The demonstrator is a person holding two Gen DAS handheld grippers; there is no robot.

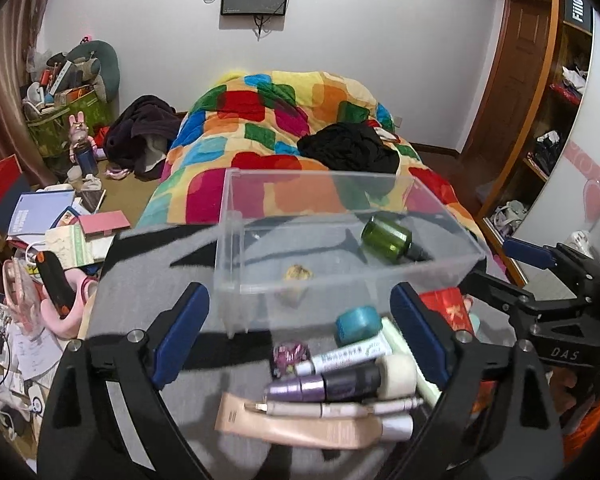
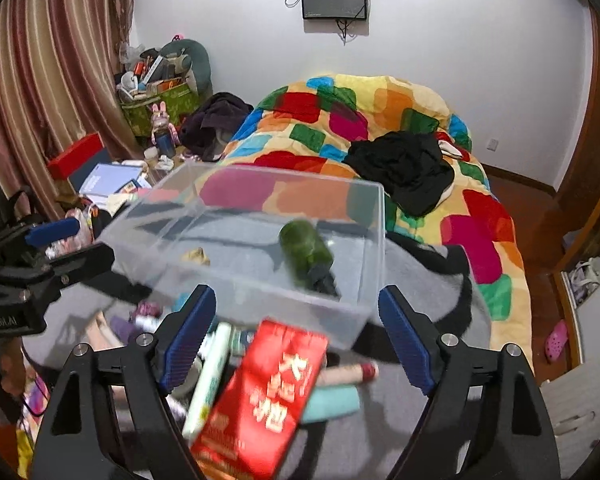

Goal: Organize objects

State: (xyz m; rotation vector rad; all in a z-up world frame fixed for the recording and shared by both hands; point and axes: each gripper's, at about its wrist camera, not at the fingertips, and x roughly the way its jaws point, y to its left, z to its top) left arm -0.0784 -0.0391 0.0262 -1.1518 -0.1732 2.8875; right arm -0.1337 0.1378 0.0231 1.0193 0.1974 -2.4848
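A clear plastic box (image 1: 440, 216) stands on a grey blanket (image 1: 148, 288) at the foot of the bed. Inside lie a green bottle (image 1: 388, 238) and a small brown lump (image 1: 298, 273). The box (image 2: 364, 200) and bottle (image 2: 306, 252) also show in the right wrist view. In front of the box lies a pile of cosmetics: a teal cap (image 1: 358, 322), a purple tube (image 1: 324, 384), a beige tube (image 1: 300, 426). My left gripper (image 1: 300, 336) is open above the pile. My right gripper (image 2: 296, 336) is open above a red packet (image 2: 266, 394).
A bed with a multicoloured quilt (image 1: 284, 120) and black clothes (image 1: 352, 148) lies behind the box. Books, boxes and cables (image 1: 48, 224) clutter the floor at left. Wooden shelves (image 1: 556, 120) stand at right. The right gripper's body (image 1: 540, 280) shows at right in the left wrist view.
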